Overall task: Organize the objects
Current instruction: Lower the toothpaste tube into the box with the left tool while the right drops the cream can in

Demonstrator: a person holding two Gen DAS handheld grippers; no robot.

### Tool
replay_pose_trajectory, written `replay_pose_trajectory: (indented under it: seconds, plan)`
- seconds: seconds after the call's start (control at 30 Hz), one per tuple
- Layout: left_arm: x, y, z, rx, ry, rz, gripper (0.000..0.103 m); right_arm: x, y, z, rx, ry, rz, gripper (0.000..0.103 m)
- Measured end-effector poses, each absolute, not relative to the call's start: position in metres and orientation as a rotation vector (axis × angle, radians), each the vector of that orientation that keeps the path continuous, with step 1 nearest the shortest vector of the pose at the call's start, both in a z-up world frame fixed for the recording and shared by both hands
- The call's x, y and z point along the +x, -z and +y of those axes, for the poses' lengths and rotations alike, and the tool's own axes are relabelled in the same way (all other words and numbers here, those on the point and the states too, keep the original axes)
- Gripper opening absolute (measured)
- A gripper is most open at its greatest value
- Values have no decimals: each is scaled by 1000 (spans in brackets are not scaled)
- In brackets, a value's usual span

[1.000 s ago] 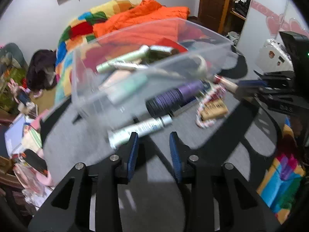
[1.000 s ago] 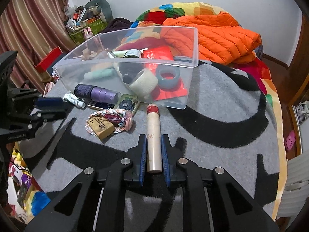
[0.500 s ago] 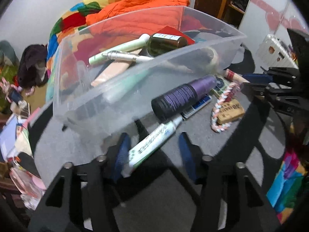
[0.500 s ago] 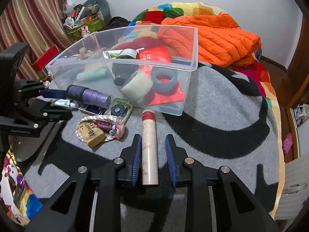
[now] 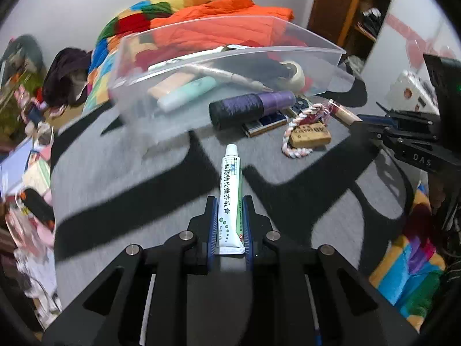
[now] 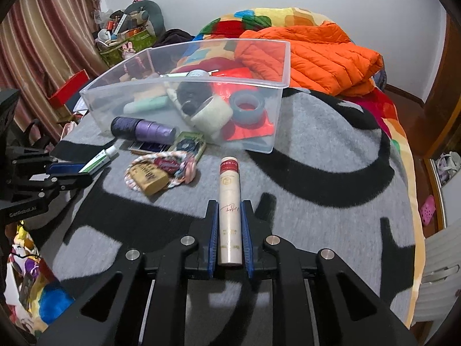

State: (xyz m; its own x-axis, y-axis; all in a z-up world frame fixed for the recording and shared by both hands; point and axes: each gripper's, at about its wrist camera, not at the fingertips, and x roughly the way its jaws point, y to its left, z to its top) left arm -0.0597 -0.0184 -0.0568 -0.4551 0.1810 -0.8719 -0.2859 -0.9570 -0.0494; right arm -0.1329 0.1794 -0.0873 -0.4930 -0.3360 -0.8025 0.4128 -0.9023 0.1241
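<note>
Grippers clear of bin rim (image 6: 184, 79): left (image 5: 229, 201) just clamped ointment tube (image 5: 229, 199), right (image 6: 229, 204) pinching cream bottle (image 6: 229, 207).

One clear bin (image 6: 276, 98), two tape rolls (image 6: 247, 108), one purple bottle (image 6: 144, 128).

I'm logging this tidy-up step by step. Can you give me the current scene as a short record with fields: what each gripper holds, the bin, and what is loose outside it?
left gripper: shut on the white ointment tube; its jaws have just been closing
right gripper: shut on the cream bottle with the red cap
bin: clear plastic bin on the grey blanket, already holding tape rolls and tubes
loose outside bin: purple bottle, braided cord, tan tag, small tin
</note>
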Motion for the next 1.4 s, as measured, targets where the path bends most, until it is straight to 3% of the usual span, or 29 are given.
replay_pose_trajectory:
  seconds: [0.5,1.13,1.4]
  plan:
    - [-37,19,-37,-1278,-2654,-109,16,-125,37,185,1090,2471,36,14]
    - [-89,-39,-37,-1042,-2796,-126,16,-165,-33,163,836,2591,116,14]
    - [-128,-42,-35,-1056,-2802,-114,16,-209,-18,146,921,2546,113,14]
